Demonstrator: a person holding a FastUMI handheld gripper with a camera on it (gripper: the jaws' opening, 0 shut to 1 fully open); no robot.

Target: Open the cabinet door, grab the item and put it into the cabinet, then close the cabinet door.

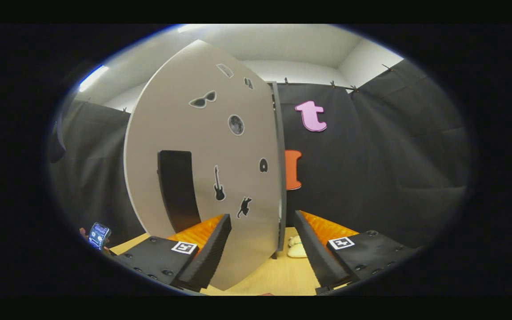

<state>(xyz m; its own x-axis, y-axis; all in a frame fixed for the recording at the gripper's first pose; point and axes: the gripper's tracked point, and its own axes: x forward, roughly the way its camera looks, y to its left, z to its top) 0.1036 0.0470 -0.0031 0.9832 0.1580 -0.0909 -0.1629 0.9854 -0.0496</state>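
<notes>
Booth: black cloth hangs as the wall (394, 169) behind everything, with a pale ceiling (291, 49) above it and a lit strip lamp (92, 78) up beside the cloth's top edge.
Surface: a light wooden tabletop (278, 275) runs under the fingers and the cabinet.
Cabinet door: the grey door (202, 146) stands right ahead of the gripper, swung so that its free edge (279, 169) faces the camera (the fisheye bows the panel strongly); its lower part reaches down between the two fingers.
Door details: a dark vertical handle (177, 189) sits on the panel just beyond the left finger; small stickers are scattered over it, among them sunglasses (202, 100), a round moon-like disc (236, 125), a guitar (218, 184) and a cat (244, 207).
Gripper: the gripper (262, 238) has its fingers spread wide, one on each side of the door's lower edge; neither visibly presses on it, and nothing is held.
Item: a pale, cream-coloured object (296, 249) lies on the table just beyond the door's edge, beside the right finger; its shape is too small to make out.
Person: a hand holds a phone (99, 235) near the table's left end.
</notes>
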